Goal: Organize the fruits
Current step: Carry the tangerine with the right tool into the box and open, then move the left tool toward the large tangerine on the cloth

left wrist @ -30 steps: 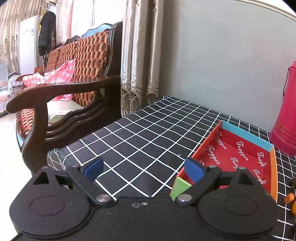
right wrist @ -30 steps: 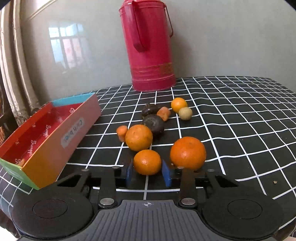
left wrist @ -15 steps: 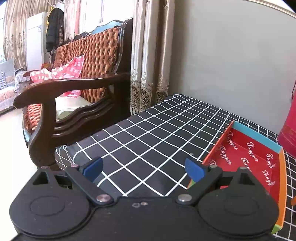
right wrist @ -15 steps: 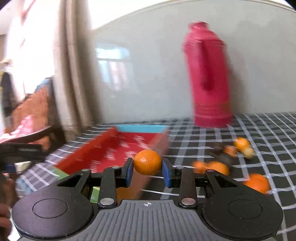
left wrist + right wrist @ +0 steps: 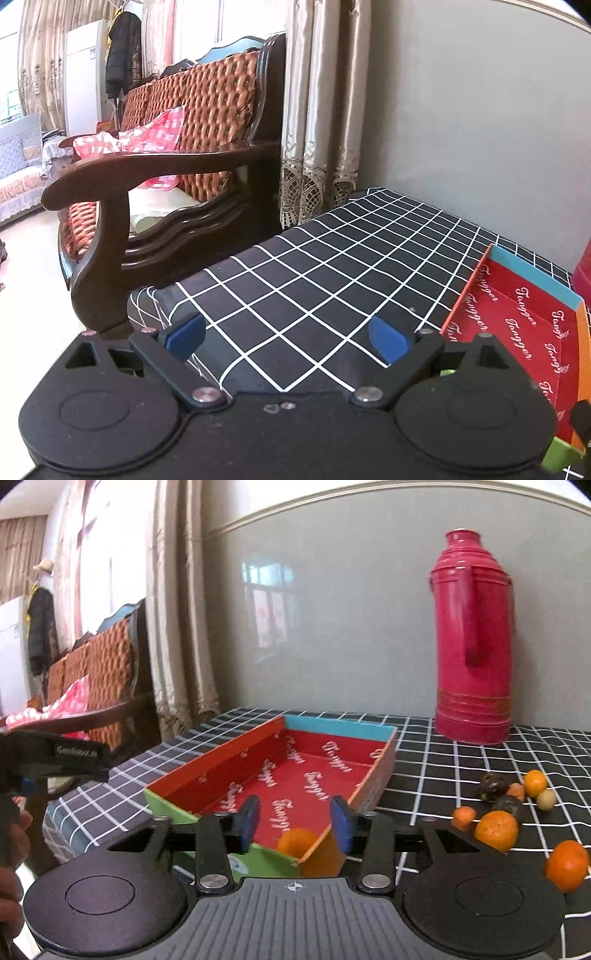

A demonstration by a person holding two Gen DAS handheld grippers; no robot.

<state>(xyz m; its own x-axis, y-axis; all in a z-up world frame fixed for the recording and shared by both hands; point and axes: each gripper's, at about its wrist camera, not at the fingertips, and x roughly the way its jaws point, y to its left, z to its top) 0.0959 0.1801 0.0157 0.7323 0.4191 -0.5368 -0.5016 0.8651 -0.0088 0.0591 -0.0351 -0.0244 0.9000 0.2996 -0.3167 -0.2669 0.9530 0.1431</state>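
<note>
In the right wrist view my right gripper point(image 5: 295, 825) is open above the near end of a red-lined box point(image 5: 236, 758). An orange point(image 5: 301, 842) lies blurred in the box's near corner, just below the jaws. Several fruits lie on the checked cloth at the right: two oranges point(image 5: 496, 830) point(image 5: 567, 866), small orange fruits point(image 5: 535, 782) and dark ones point(image 5: 491, 786). In the left wrist view my left gripper point(image 5: 286, 338) is open and empty over the cloth, left of the box point(image 5: 517, 317).
A tall red thermos point(image 5: 474, 642) stands at the back against the grey wall. A wooden armchair point(image 5: 147, 184) and curtains point(image 5: 321, 110) stand past the table's left edge point(image 5: 155, 295). The left gripper's body point(image 5: 51, 760) shows at the far left.
My right gripper carried the orange from the fruit pile to the box, opened, and let it drop in. The left gripper drifted left, away from the box.
</note>
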